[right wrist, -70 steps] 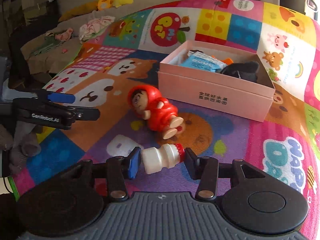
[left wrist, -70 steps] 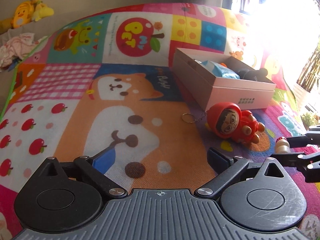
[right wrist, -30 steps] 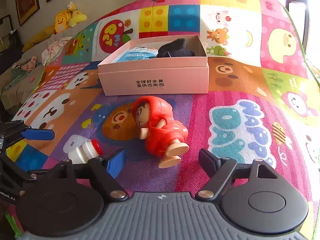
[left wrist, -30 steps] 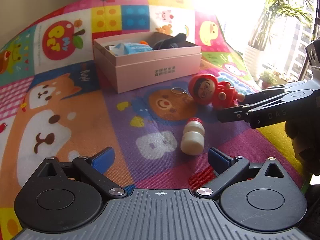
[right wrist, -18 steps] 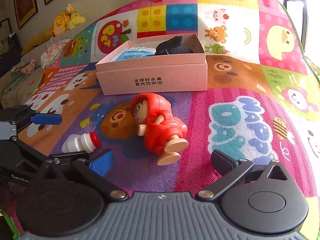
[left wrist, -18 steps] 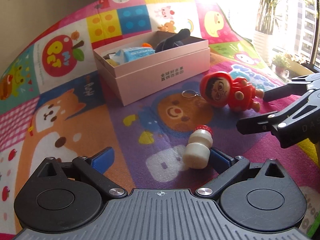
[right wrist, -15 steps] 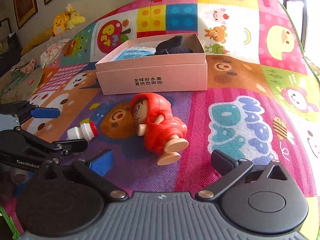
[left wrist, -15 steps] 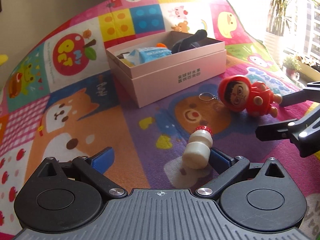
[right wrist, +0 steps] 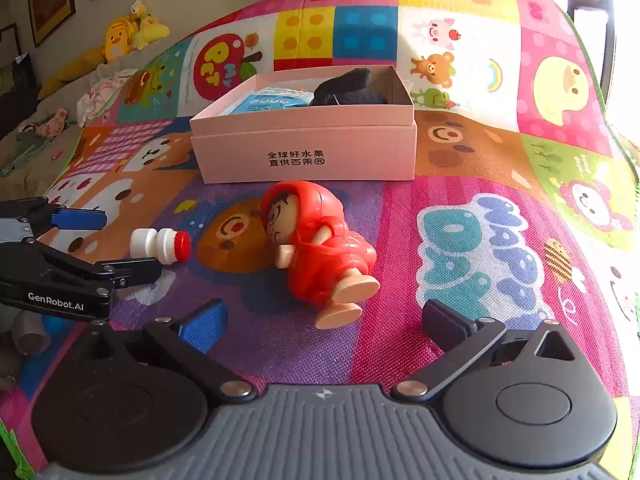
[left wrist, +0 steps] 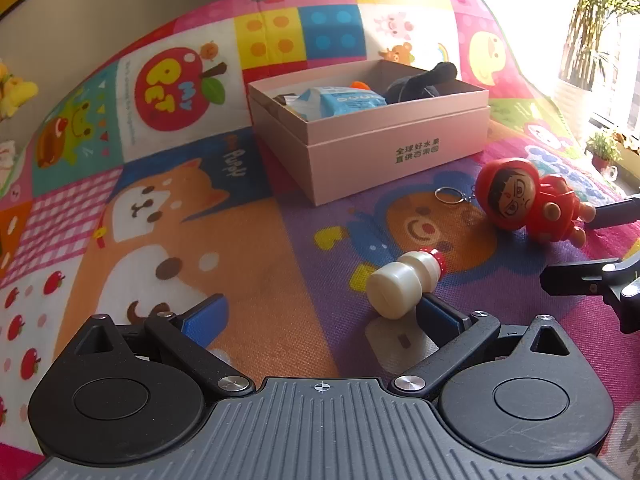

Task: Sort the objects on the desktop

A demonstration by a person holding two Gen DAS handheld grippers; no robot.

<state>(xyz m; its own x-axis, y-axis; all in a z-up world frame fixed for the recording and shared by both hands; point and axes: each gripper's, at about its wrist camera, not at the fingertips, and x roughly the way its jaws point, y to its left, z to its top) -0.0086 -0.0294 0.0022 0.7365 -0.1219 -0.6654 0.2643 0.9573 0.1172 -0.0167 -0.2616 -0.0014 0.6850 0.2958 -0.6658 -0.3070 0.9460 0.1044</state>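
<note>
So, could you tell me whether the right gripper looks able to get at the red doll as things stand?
Probably yes: the right gripper is wide open, the red doll lies on the mat just ahead of its fingertips, and nothing stands between them.

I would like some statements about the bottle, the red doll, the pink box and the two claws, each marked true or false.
1. The white bottle lies on its side on the mat. True.
2. The red doll is inside the pink box. False: it lies on the mat in front of the box.
3. The right claw is closed on the doll. False: its jaws stand wide open, only the doll's feet near them.
4. The box already holds a blue packet. True.
5. The left claw grips the bottle. False: it is open.
</note>
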